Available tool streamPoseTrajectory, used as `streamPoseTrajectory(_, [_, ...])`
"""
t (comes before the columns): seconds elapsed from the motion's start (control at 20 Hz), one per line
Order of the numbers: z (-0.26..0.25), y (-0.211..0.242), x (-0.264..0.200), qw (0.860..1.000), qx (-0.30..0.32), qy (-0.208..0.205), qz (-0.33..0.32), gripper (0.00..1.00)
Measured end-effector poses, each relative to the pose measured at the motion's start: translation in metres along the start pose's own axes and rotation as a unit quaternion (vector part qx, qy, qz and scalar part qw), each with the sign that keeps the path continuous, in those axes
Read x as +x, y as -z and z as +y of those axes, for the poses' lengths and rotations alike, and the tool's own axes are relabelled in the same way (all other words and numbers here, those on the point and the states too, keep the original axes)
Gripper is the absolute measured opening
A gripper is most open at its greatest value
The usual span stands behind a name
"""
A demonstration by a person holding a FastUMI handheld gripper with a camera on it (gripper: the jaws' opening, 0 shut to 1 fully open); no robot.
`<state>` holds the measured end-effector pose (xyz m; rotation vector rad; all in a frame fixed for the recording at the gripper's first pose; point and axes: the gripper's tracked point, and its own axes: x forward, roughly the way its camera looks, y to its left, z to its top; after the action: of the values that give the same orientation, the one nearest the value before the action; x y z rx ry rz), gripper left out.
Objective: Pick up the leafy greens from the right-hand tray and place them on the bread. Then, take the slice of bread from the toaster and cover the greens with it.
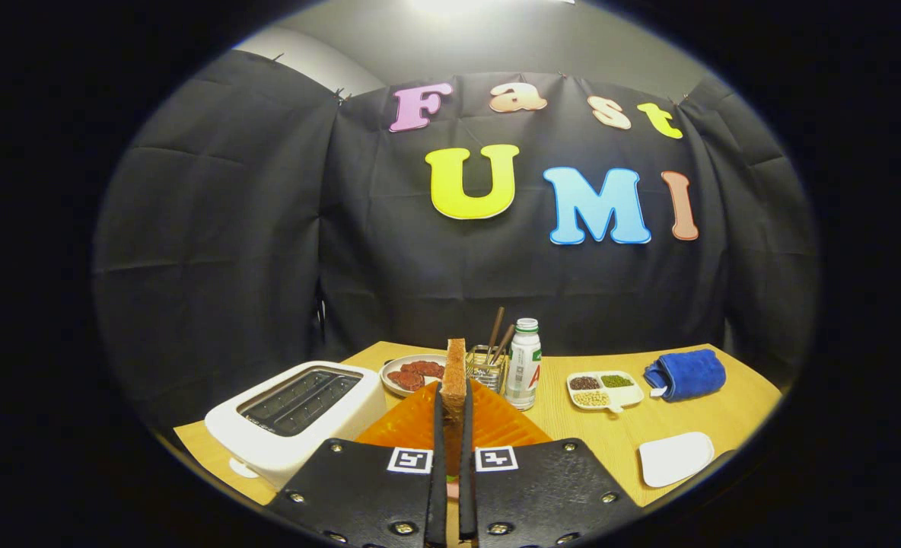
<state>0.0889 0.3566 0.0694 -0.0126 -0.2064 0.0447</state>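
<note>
The black two-finger gripper [451, 426] is pinched nearly closed on a brown slice of toasted bread [455, 374], which stands up on edge between the fingers with both pads pressing its flat faces, held up over the ribbed orange tray [507, 426]. The white two-slot toaster [298, 415] sits just to the left of the fingers, slots dark, and the fingers' black plates cover the near part of the tray, so I can't tell what's lying on it there. Beyond the slice there's a round plate of reddish meat pieces [412, 373], a wire basket holding brown sticks [488, 365] and a small white bottle with a green cap [524, 364], all bunched close. To the right the wooden table [724, 415] opens up: a white divided dish of beans [604, 390], a rolled blue towel [686, 373] and a white flat dish [675, 458] near the edge, well apart.
</note>
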Motion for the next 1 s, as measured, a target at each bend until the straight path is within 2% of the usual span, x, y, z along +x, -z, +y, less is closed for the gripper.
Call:
streamPoseTrajectory(0.35, [0.002, 0.037, 0.022, 0.999, 0.023, -0.006, 0.034, 0.07])
streamPoseTrajectory(1.0, [0.024, 0.064, 0.052, 0.998, 0.021, -0.027, 0.055, 0.06])
